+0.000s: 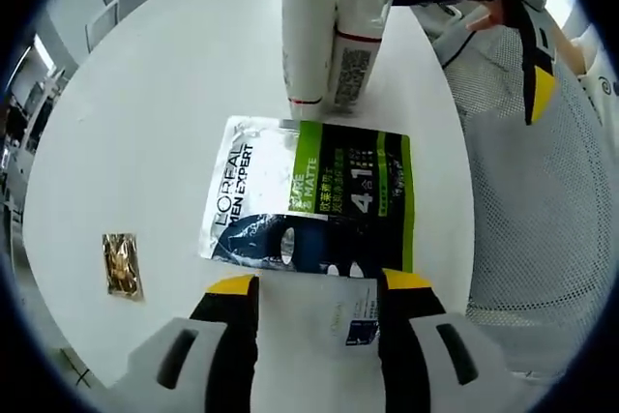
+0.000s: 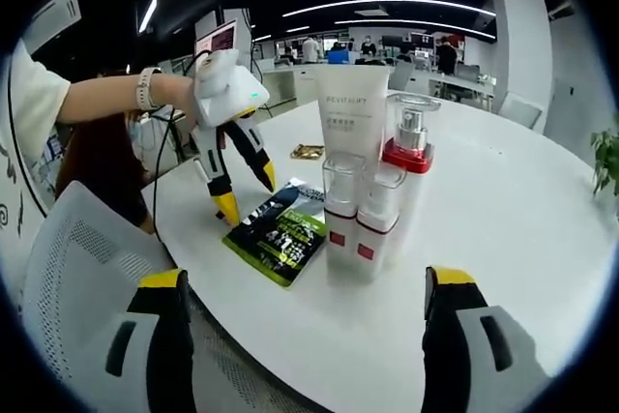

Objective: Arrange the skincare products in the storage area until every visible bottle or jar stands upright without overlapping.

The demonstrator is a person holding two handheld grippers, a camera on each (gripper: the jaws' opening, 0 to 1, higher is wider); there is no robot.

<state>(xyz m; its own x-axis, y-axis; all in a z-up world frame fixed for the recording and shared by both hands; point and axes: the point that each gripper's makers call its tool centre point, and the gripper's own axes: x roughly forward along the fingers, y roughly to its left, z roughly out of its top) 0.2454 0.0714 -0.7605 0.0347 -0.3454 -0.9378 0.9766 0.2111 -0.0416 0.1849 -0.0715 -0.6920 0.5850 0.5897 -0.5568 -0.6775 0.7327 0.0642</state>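
White round table carries the whole set. Near its middle I see a cluster standing upright: a tall white tube, a pump bottle with a red collar, and two small clear-capped bottles in front, touching side by side. All look packed close but not leaning on one another.

Lying flat just left of the cluster is the L'Oreal Men Expert mask sachet, the only product not upright. A small gold packet lies apart, farther left.

My left gripper hovers over the sachet's near edge, jaws spread, pinching nothing, set to straddle it for a pickup, I judge. My right gripper waits back over the table's near edge, jaws spread wide, empty, leaving the cluster undisturbed.
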